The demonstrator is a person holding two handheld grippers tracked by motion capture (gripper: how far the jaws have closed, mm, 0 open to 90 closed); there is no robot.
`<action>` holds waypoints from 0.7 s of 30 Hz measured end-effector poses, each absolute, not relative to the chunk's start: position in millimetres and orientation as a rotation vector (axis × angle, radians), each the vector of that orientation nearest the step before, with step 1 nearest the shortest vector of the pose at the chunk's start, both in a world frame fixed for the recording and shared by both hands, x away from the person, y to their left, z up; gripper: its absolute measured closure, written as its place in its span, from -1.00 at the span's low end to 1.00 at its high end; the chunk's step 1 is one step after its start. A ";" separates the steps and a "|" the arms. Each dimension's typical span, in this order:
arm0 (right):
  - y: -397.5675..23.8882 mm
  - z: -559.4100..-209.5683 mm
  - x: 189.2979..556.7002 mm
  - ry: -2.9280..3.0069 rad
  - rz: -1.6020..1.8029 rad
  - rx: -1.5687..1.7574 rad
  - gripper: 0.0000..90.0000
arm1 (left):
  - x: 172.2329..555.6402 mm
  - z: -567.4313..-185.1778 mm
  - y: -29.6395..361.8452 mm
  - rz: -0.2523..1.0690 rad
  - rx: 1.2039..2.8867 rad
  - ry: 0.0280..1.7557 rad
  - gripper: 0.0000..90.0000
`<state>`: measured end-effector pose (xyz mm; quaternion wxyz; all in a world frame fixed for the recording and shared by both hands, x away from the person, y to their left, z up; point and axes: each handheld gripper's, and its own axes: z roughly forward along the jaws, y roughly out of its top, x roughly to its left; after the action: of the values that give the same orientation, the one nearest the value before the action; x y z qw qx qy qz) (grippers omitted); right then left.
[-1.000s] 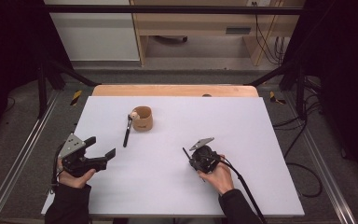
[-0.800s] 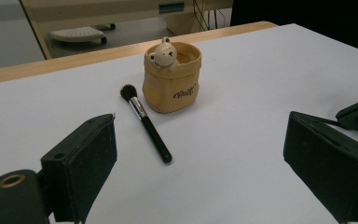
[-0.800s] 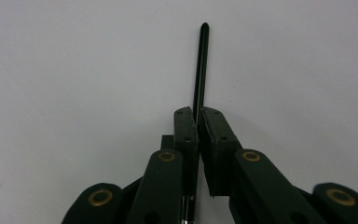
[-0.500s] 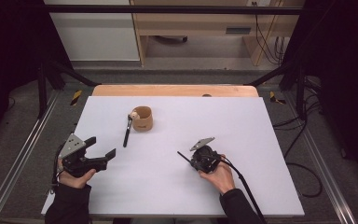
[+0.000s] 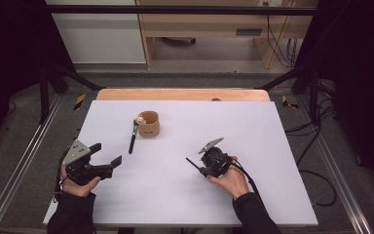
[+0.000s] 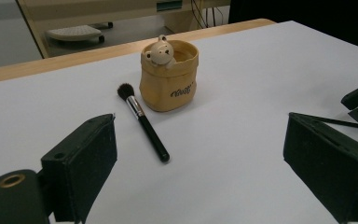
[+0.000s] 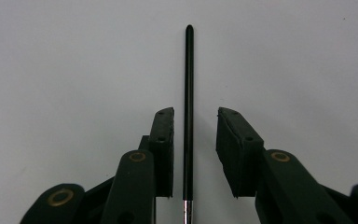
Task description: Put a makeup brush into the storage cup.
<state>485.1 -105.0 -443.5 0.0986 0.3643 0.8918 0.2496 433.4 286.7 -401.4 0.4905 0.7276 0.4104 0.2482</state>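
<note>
Black jaws of the right gripper [image 7: 195, 154] stand slightly apart around a thin black brush handle [image 7: 188, 93] lying on the white table [image 5: 282, 146]; one jaw sits just beside the handle, the other shows a gap, so no firm pinch yet. Lower left of the high view, the left gripper [image 5: 106, 156] waits, spread wide and empty. Upper left of centre stands the tan pouch-shaped holder [image 5: 149, 124] with its little bear, nothing in it that I can see, and a thicker makeup brush [image 5: 133, 137] lies just beside it. Both brushes look left to go in.
</note>
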 end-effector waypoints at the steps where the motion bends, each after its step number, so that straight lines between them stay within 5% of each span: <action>1: -104.7 -444.7 485.8 2.643 0.727 1.073 0.51 | 433.3 -401.2 286.8 0.602 1.766 0.997 -0.81; 21: -100.4 -454.0 488.3 2.733 0.599 1.091 0.89 | 433.5 -401.6 285.2 0.601 1.785 0.989 -0.81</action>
<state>488.3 -100.4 -454.0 0.0692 0.3625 0.9079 0.1990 433.5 285.2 -401.6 0.4855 0.7335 0.4065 0.2470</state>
